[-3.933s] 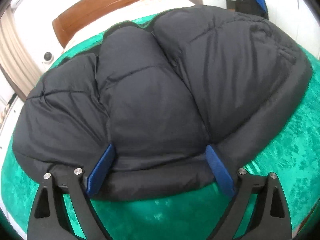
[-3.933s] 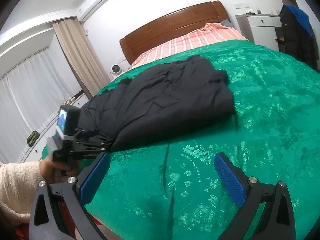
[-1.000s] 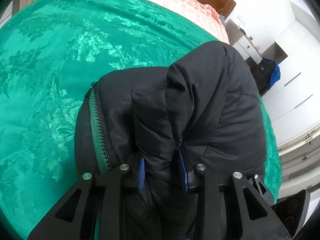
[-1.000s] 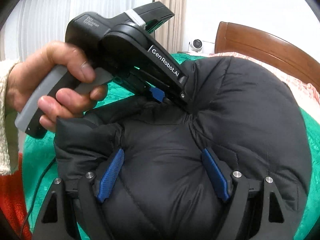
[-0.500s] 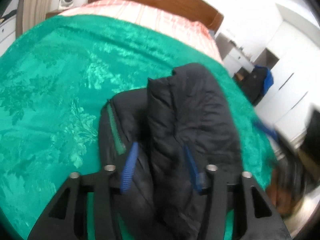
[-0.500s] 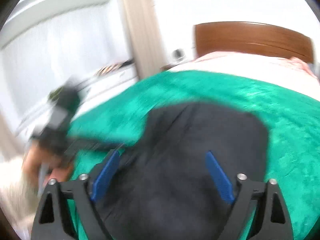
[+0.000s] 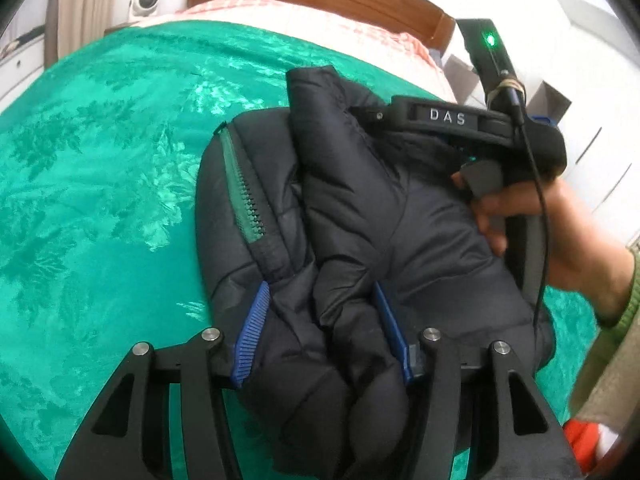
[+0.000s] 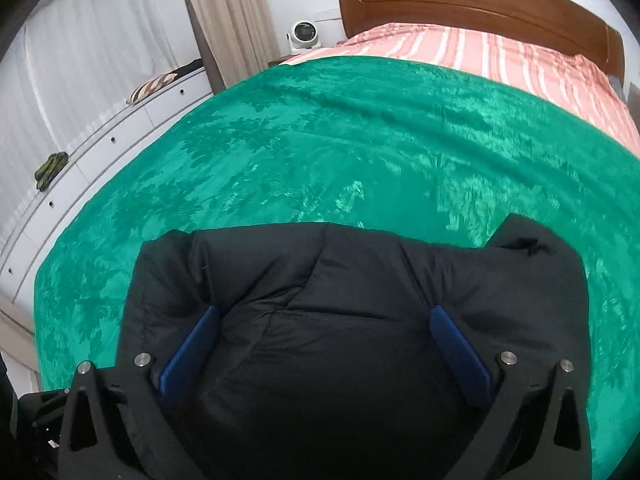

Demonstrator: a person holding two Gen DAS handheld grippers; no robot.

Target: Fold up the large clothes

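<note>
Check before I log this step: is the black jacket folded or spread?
Folded: the black jacket lies as a compact, layered bundle on the green bedspread, zipper edge doubled over.

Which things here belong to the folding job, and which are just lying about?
Job:
black padded jacket
green patterned bedspread
left gripper
right gripper

Lying about:
small white camera
brown wooden headboard
pink striped sheet

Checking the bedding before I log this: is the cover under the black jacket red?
No, the black jacket lies on a shiny green cover; only the striped sheet near the headboard is pink.
</note>
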